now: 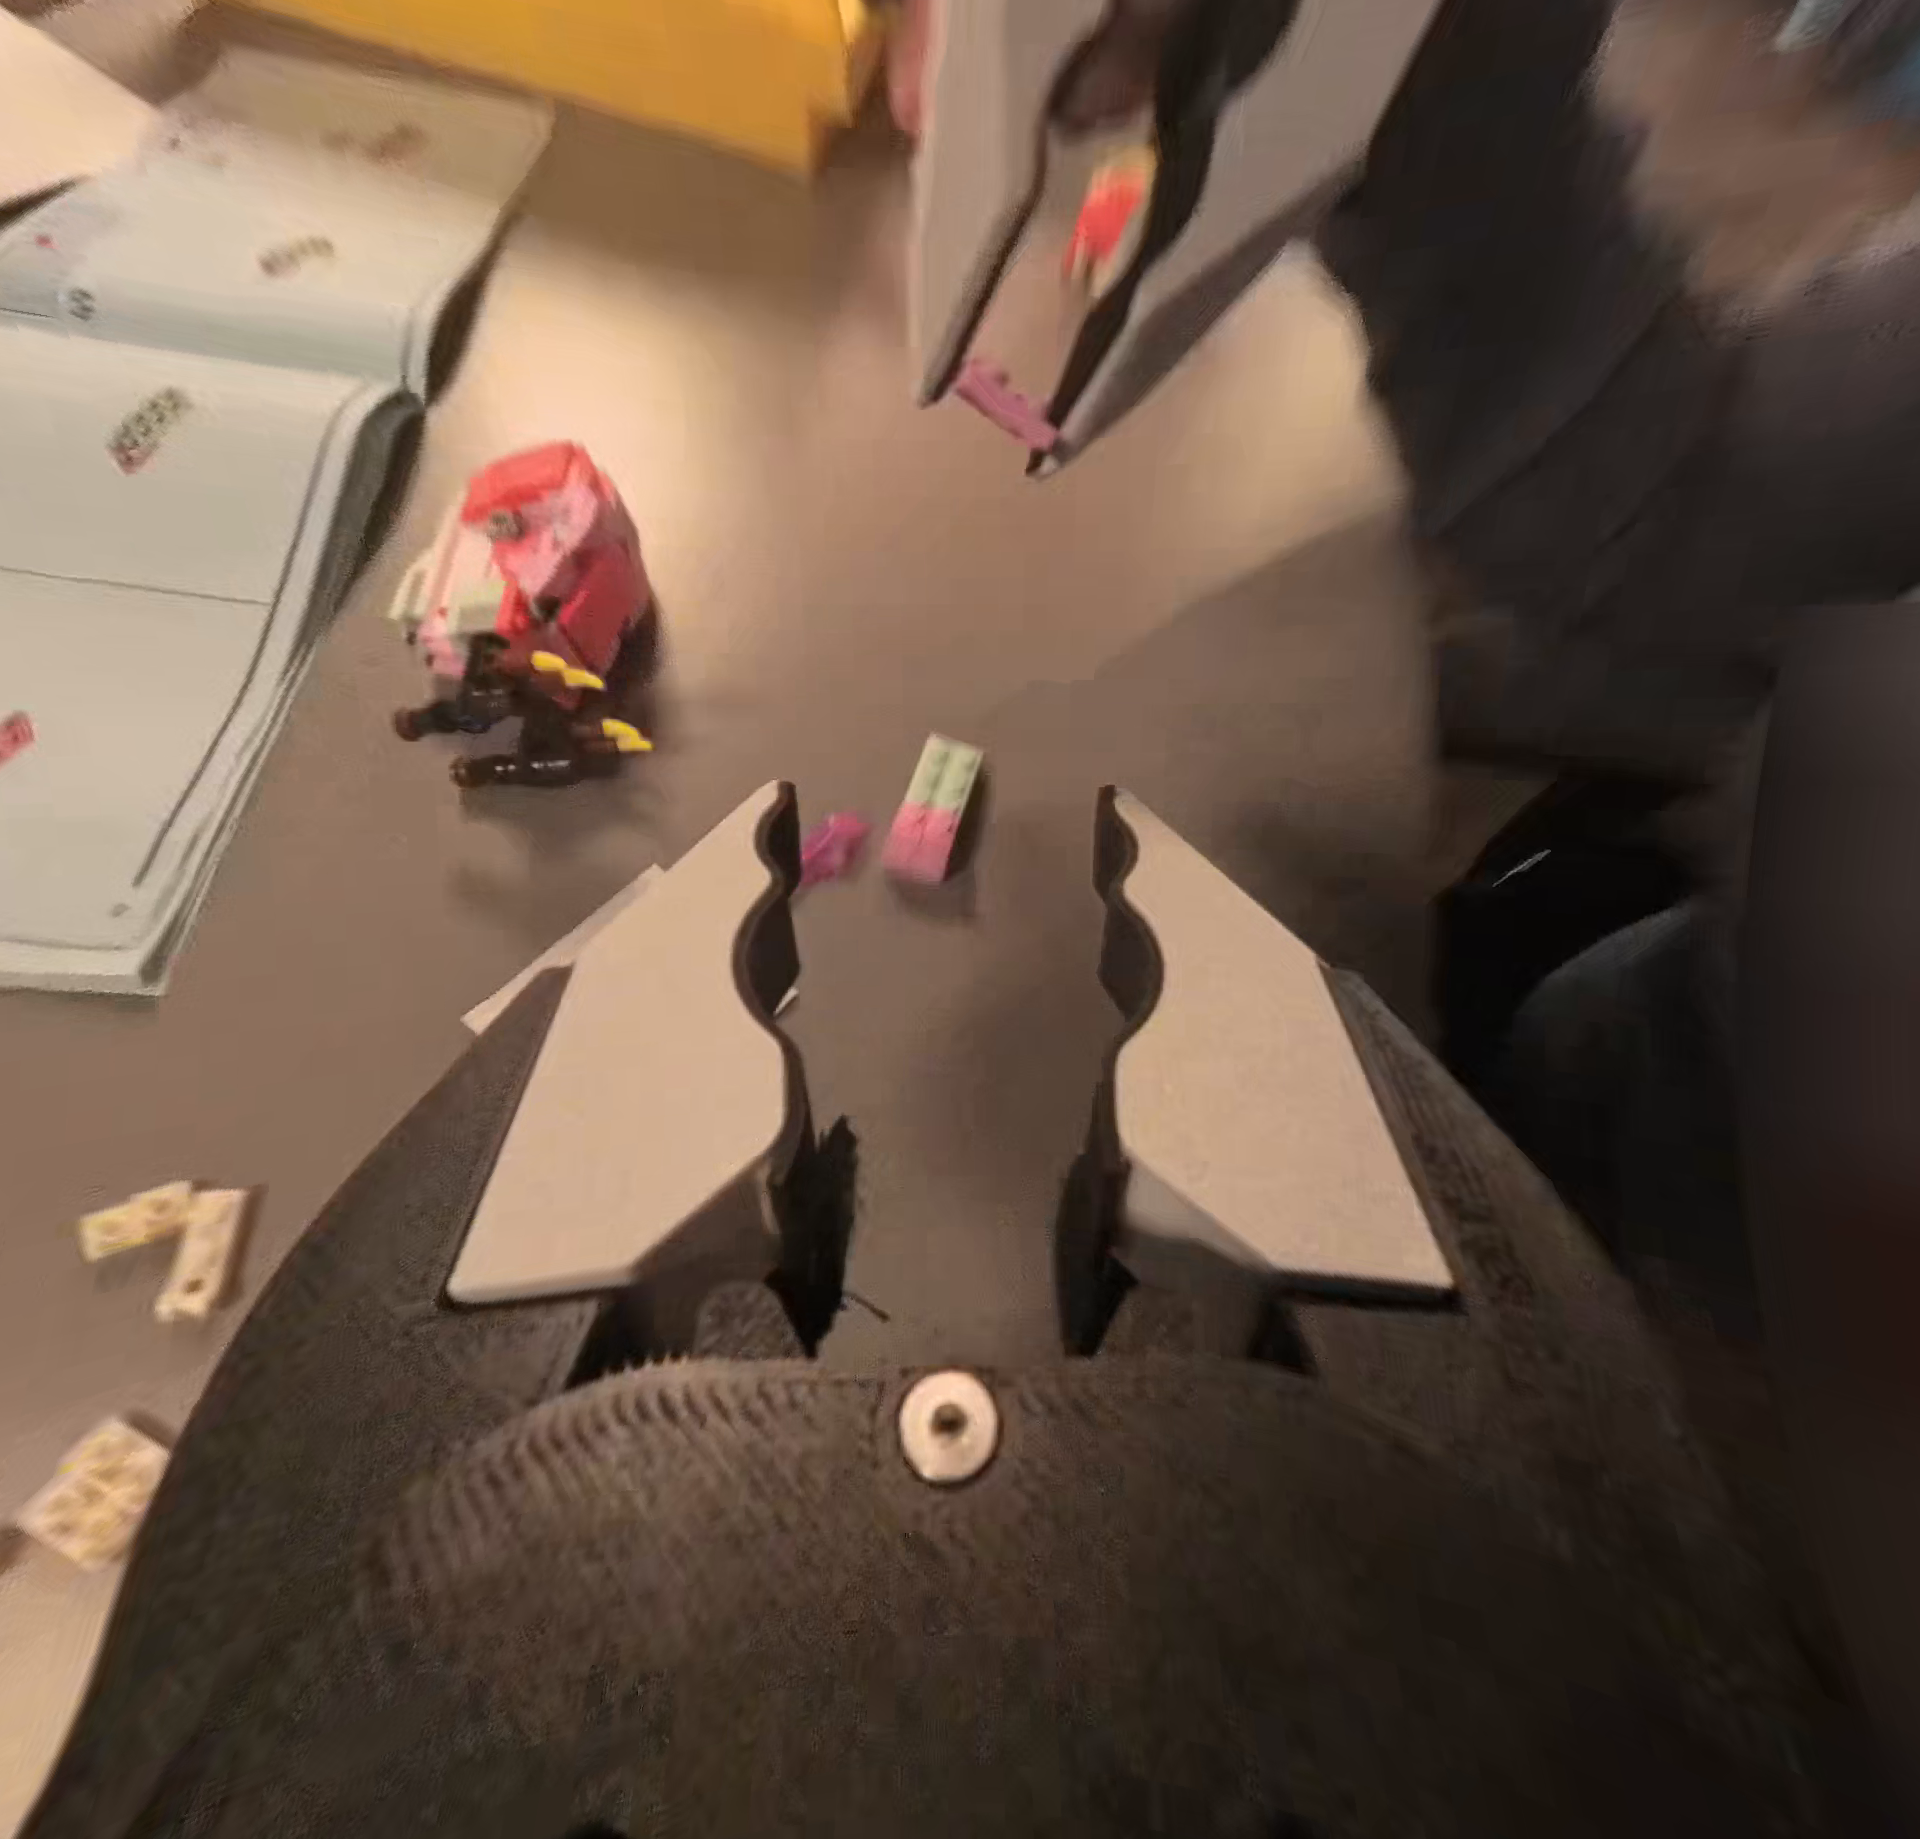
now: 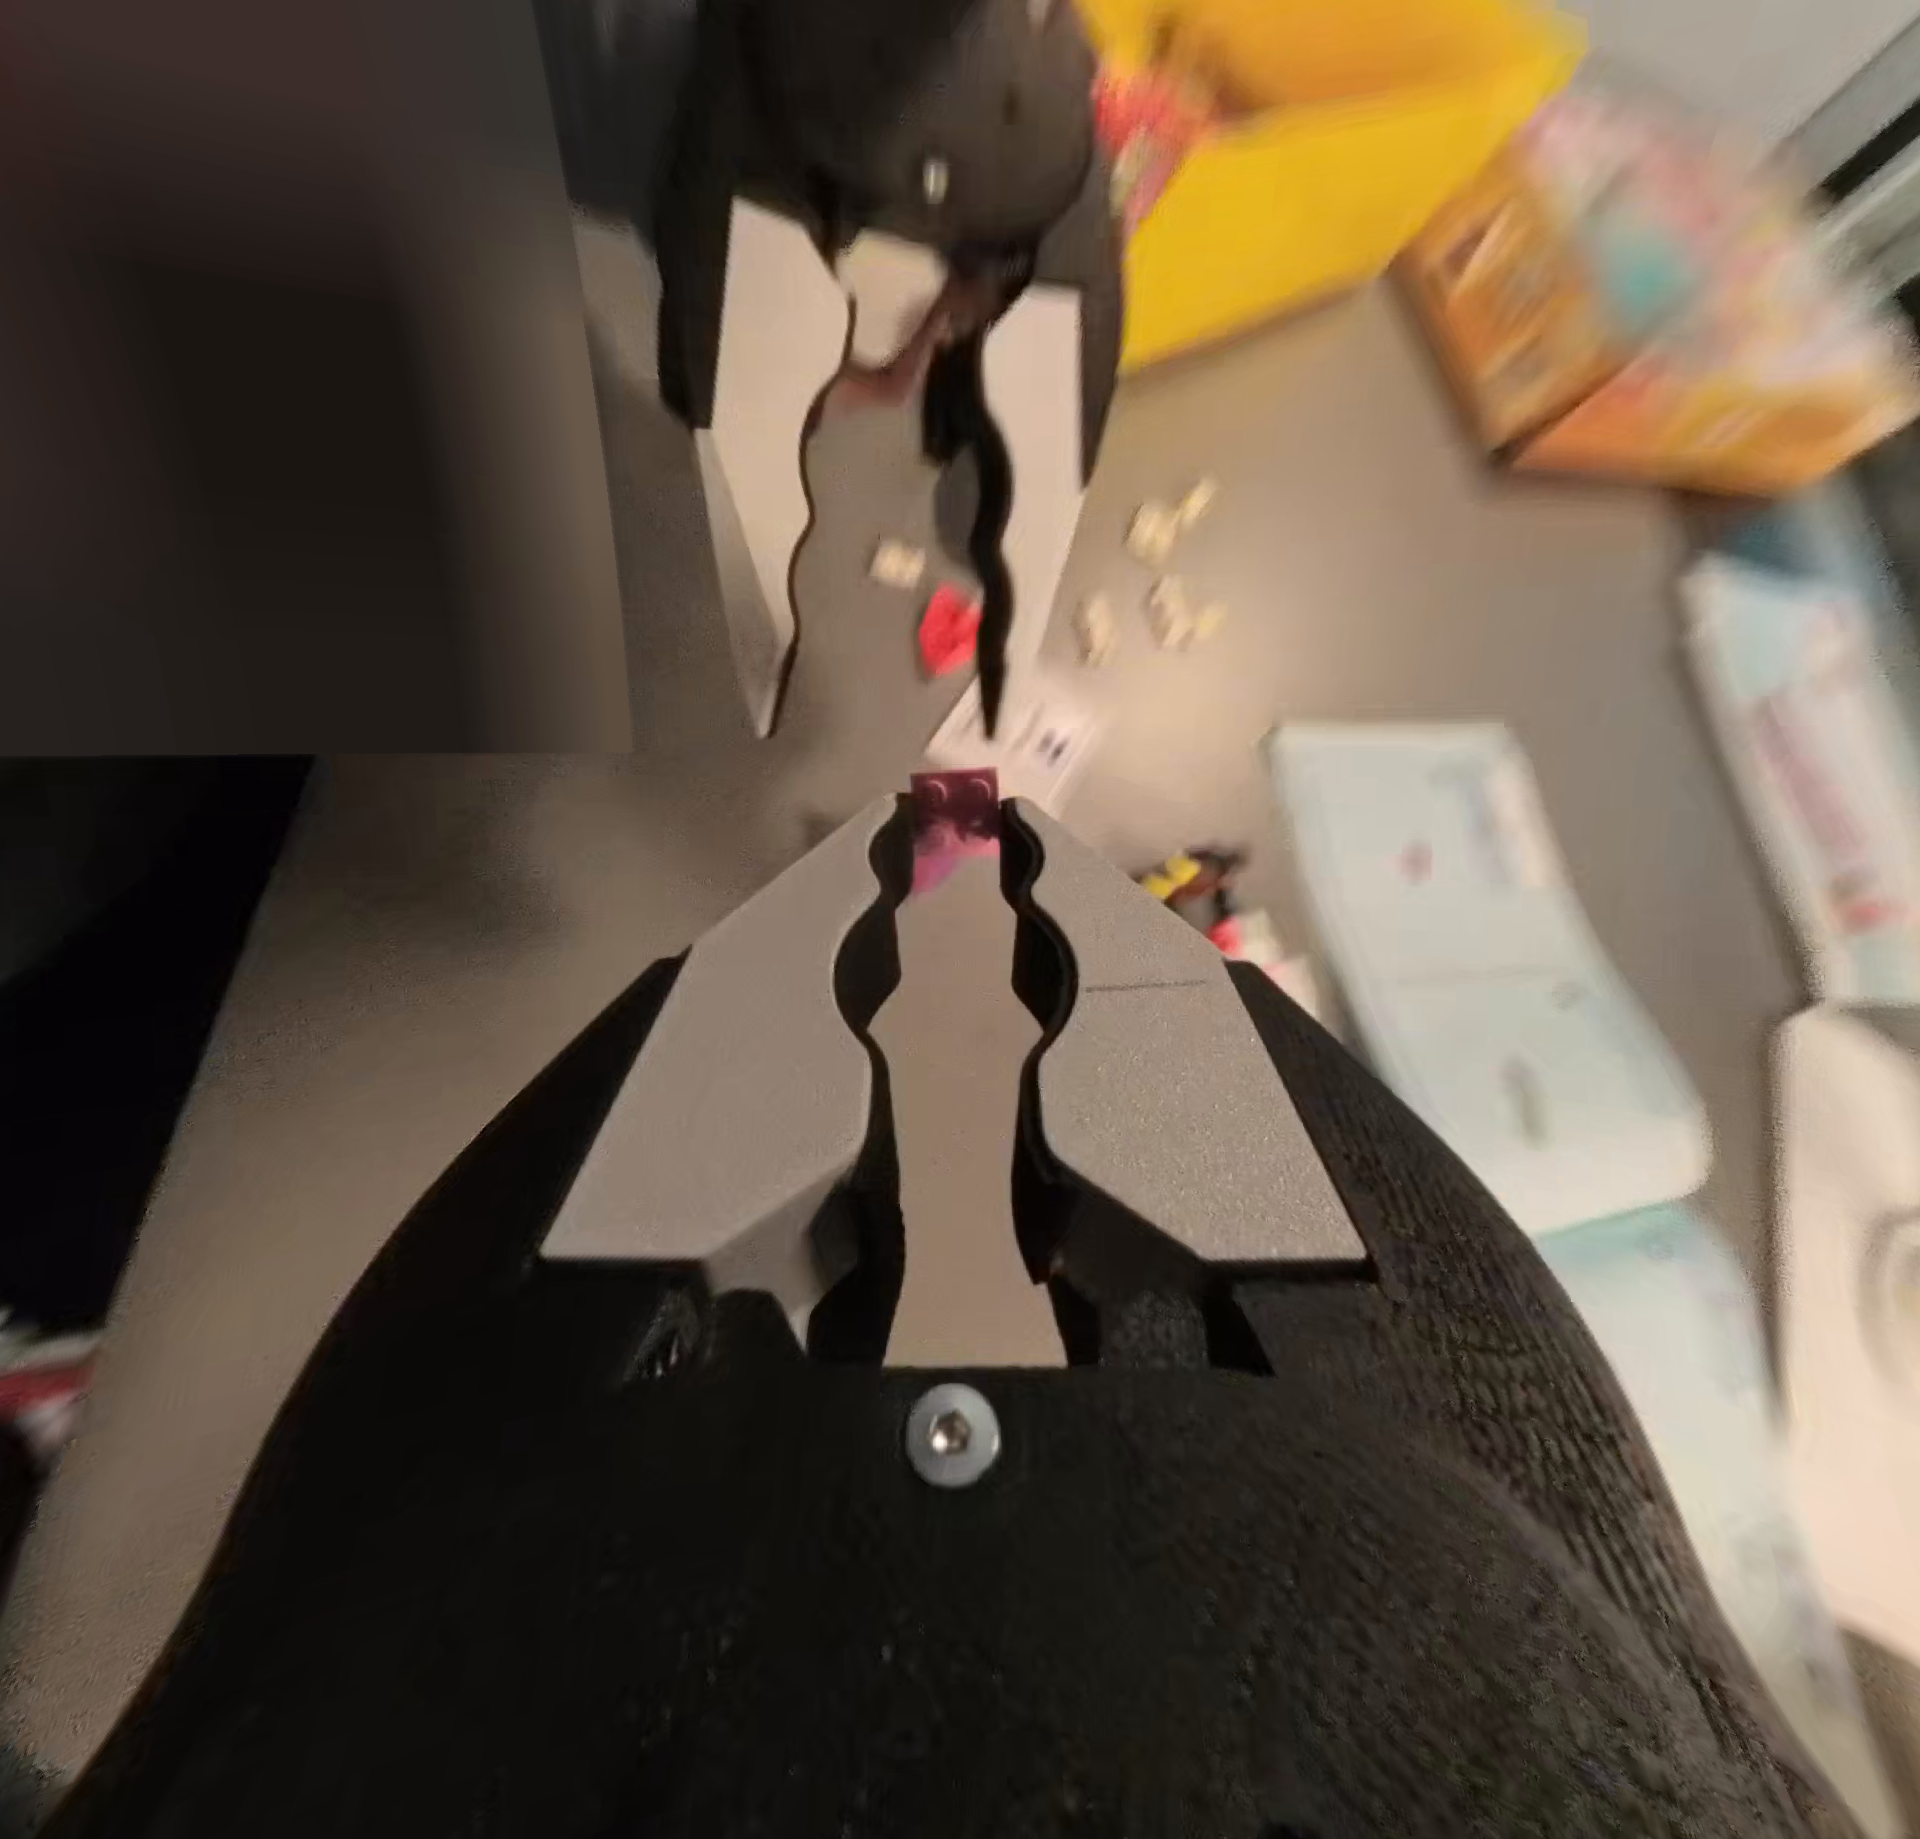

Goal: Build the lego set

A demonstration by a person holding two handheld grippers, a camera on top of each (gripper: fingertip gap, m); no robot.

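Left fingers spread wide over the table with nothing between them, pink-and-green brick and magenta bit lying just ahead, while my right fingers pinch a magenta plate aloft.

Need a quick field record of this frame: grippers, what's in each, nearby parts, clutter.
left gripper: jaws wide open, empty, above the table
nearest to left: pink-and-green brick and small magenta piece lying on the table just past its tips
right gripper: jaws shut on a magenta plate at the tips, raised off the table
model: red and pink brick figure, left of centre
paper: open booklet
clutter: cream pieces; yellow box
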